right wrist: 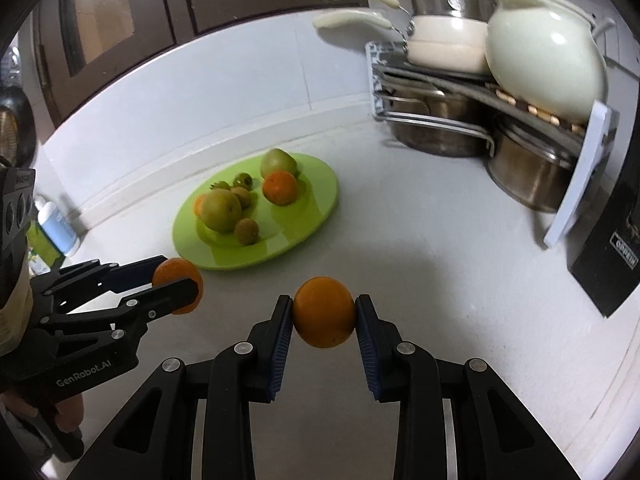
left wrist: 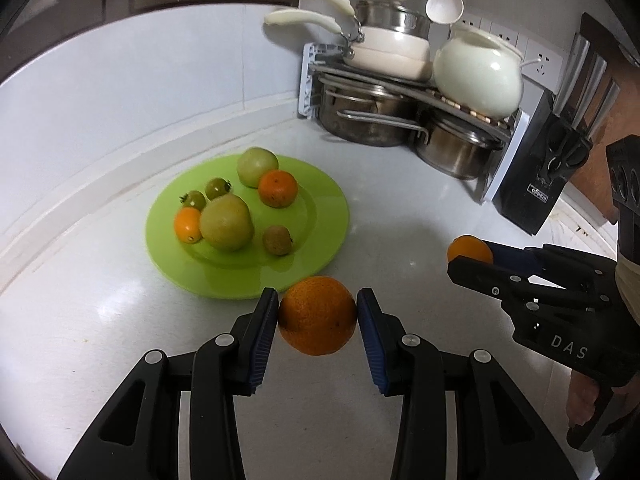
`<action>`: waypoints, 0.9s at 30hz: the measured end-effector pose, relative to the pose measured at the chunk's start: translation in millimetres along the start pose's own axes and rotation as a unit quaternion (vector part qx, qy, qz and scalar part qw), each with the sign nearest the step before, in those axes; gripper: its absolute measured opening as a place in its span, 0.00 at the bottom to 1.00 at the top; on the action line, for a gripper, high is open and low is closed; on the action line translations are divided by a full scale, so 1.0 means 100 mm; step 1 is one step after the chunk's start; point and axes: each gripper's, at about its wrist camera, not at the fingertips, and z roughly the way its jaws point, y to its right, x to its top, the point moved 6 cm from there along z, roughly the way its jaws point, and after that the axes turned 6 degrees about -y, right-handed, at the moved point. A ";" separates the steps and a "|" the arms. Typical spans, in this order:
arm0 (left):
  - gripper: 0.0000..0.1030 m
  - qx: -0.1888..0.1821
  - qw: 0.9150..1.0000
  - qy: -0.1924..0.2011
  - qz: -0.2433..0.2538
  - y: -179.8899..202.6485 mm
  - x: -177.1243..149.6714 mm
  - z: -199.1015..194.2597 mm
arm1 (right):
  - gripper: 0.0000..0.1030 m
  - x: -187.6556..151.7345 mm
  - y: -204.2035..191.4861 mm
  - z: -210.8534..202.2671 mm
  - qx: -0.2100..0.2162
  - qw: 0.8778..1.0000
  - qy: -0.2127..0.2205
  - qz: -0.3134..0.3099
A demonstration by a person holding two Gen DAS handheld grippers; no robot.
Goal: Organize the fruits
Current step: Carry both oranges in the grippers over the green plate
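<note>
**Two oranges held above the counter, seven fruits on the green plate**

The left gripper (left wrist: 317, 314) is clamped on a large orange (left wrist: 317, 315), its blue pads pressing both sides of the fruit, just in front of the near rim of the green plate (left wrist: 320, 216). The right gripper (right wrist: 324, 312) is likewise closed on a second orange (right wrist: 324, 312), held off the counter (left wrist: 400, 208) to the plate's near right.

On the plate lie seven fruits: two big green tomatoes (left wrist: 226, 222), two small dark-green cherry tomatoes (left wrist: 218, 188), one orange-yellow small tomato (left wrist: 187, 225), one mandarin (left wrist: 278, 189) and one brownish-green small fruit (left wrist: 277, 240). They crowd the plate's left half; its right half is bare.

Behind the plate to the right stands a corner rack (left wrist: 400, 88) with two steel pots (left wrist: 452, 148) beneath it, and on top two cream pans with long handles, a lidded steel pot and a white ceramic jar (left wrist: 478, 76). A white ladle (left wrist: 444, 4) hangs above. Further right of the plate sits a black knife block (left wrist: 536, 184). To the plate's left, the right wrist view shows a small bottle (right wrist: 56, 224) against the wall.
</note>
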 end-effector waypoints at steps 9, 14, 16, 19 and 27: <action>0.39 0.019 0.999 0.028 0.000 -0.18 0.14 -0.17 | 0.32 0.18 -0.25 -0.04 0.013 0.999 0.018 -0.024; 0.39 0.030 0.999 0.037 0.003 -0.29 0.24 -0.18 | 0.32 0.33 -0.35 -0.01 0.023 0.999 0.027 -0.036; 0.39 0.034 0.999 0.038 0.002 -0.33 0.27 -0.16 | 0.32 0.40 -0.38 0.04 0.028 0.999 0.026 -0.038; 0.39 0.040 0.999 0.037 0.001 -0.41 0.31 -0.13 | 0.32 0.48 -0.43 0.12 0.033 0.998 0.023 -0.044; 0.39 0.049 0.998 0.029 -0.009 -0.62 0.37 0.02 | 0.32 0.67 -0.52 0.38 0.037 0.997 0.018 -0.064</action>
